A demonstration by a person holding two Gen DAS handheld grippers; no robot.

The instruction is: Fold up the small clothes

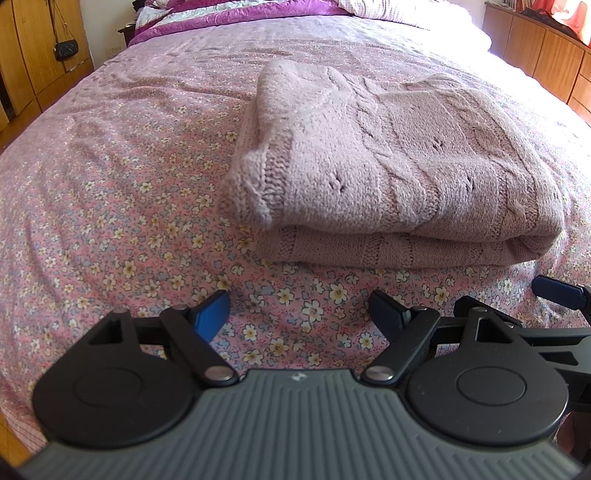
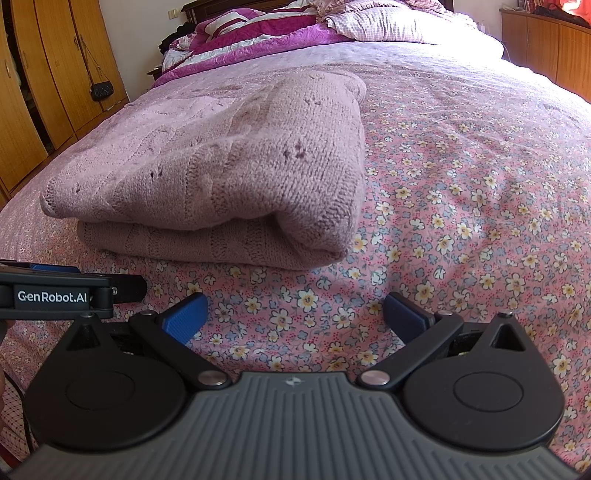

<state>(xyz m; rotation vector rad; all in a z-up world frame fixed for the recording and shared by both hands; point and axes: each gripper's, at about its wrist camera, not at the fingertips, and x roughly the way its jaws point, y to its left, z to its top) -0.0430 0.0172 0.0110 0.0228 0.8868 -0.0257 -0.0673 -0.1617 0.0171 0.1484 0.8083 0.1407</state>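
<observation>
From the left wrist view, a bed covered in a pink floral sheet point(image 1: 122, 206) fills the scene, with a purple quilt point(image 1: 221, 16) bunched at the far end, wooden wardrobe doors point(image 1: 33, 55) at left carrying a small black hanging purse point(image 1: 66, 50), and a wooden dresser point(image 1: 543, 51) at right. A folded mauve knit sweater point(image 1: 399, 173) lies on the sheet just beyond the left gripper point(image 1: 299, 314), whose blue-padded jaws stand wide apart, holding nothing, over bare sheet. From the right wrist view, the same sweater point(image 2: 229, 177) sits ahead and to the left of the right gripper point(image 2: 295, 317), also spread wide and empty; the left gripper point(image 2: 66, 291) shows at the left edge.
</observation>
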